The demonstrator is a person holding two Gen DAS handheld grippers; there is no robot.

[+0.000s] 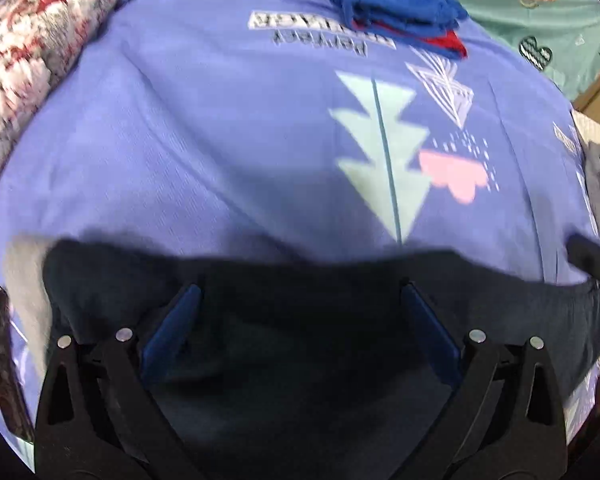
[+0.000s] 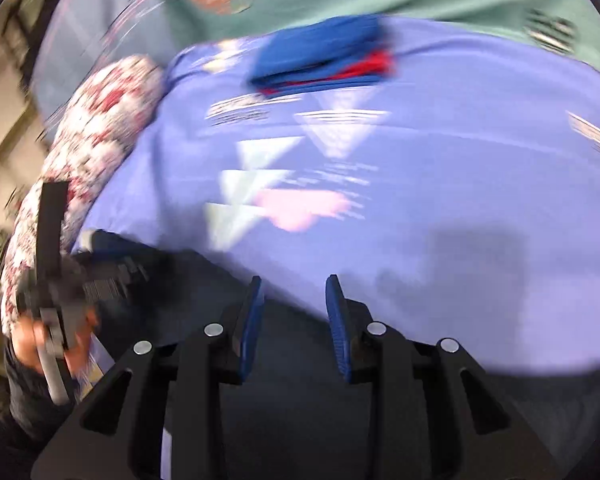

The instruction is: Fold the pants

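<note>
Pants (image 1: 300,320) of dark, near-black cloth lie closest in both wrist views, spread across the near edge of a bed covered by a purple bedsheet (image 1: 220,140). In the left wrist view the left hand-held gripper (image 1: 300,312) hangs over this dark cloth with its blue fingers (image 1: 172,332) set wide apart; nothing is pinched between them, and whether the tips touch the cloth cannot be told. In the right wrist view the right hand-held gripper (image 2: 294,312) stands with a narrow gap between its blue fingers (image 2: 250,328); that gap is bare of cloth, and the dark pants (image 2: 300,400) lie beneath and behind the fingers. That view is heavily smeared by motion. At its left edge the left hand-held gripper (image 2: 56,280) shows as a black frame over the far end of the pants, with a person's hand (image 2: 32,340) gripping its handle.

Further out, the bedsheet carries a pale green tree print (image 1: 384,152), a pink heart (image 1: 456,176) just beside it and white line-drawn triangles. Beyond those lies a folded blue garment (image 1: 388,4) with a red edge showing at its underside, resting on the sheet well apart from the pants. A floral red-and-white pillow (image 1: 32,60) lies along the left side of the bed, and a mint green cover (image 1: 540,8) with printed shapes lies farthest back.
</note>
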